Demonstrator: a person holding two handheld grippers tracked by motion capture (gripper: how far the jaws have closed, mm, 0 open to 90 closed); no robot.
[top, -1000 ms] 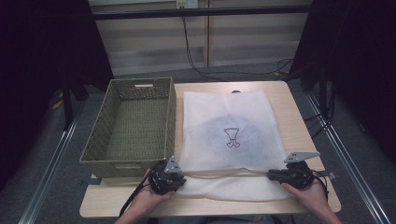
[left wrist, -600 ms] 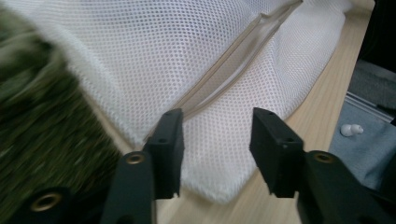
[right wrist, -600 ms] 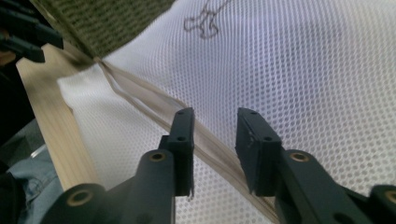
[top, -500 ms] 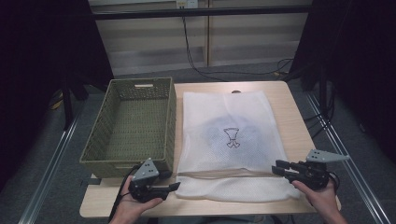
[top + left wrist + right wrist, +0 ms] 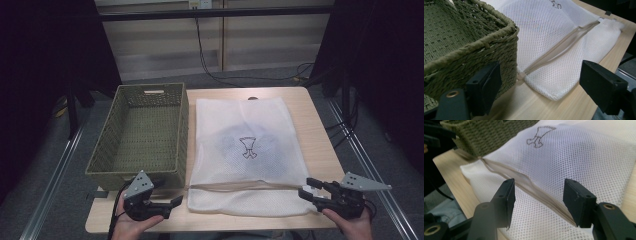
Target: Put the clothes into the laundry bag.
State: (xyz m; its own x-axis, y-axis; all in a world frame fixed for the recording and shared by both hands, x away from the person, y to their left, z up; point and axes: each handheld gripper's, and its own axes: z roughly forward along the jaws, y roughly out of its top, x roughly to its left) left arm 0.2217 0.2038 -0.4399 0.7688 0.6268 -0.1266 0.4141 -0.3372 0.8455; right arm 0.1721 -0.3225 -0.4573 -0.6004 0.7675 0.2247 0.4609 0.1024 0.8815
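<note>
beside the green woven basket (image 5: 140,132) lies a white mesh bag (image 5: 245,150) holding something dark — both grippers' fingers spread, gripping nothing.

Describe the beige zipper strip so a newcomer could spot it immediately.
On the wooden table, right of the green woven basket, lies a white mesh bag. Near its edge closest to the person, the zipper strip runs across it: a flat beige band, unlike the white netting around it.

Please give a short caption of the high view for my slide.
Two open grippers, left and right, flank a mesh bag beside a basket.
</note>
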